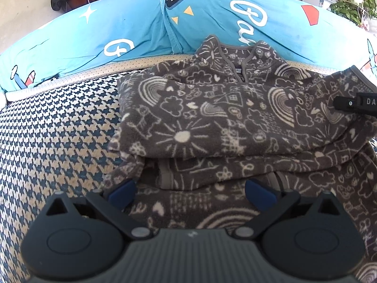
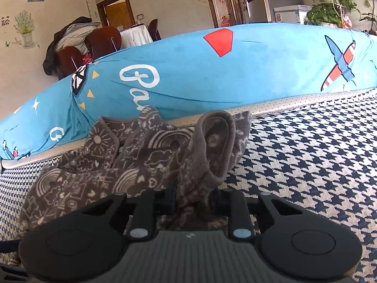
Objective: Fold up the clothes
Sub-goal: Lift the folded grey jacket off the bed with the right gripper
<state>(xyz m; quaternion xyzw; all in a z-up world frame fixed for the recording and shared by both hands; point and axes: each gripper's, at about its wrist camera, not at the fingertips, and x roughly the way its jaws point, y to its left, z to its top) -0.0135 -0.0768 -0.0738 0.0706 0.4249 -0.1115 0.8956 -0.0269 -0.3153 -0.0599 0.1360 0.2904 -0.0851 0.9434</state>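
Note:
A grey-brown fleece garment (image 1: 212, 118) with cream doodle print lies partly folded on the houndstooth cover (image 1: 59, 141), its collar towards the blue bedding. My left gripper (image 1: 190, 191) hovers over the garment's near edge, its blue pads (image 1: 122, 189) spread wide with nothing pinched. In the right wrist view the same garment (image 2: 94, 176) spreads to the left. My right gripper (image 2: 193, 202) is shut on a bunched fold of it (image 2: 212, 146), which stands up between the fingers. That gripper's black tip (image 1: 353, 102) shows at the garment's right end in the left wrist view.
A long blue cartoon-print bedding roll (image 2: 212, 75) lies along the far edge, behind a beige dotted trim (image 2: 294, 102). Houndstooth cover (image 2: 306, 165) stretches to the right of the garment. Farther off are wooden chairs (image 2: 101, 40), a fridge (image 2: 256, 0) and a leafy plant (image 2: 329, 2).

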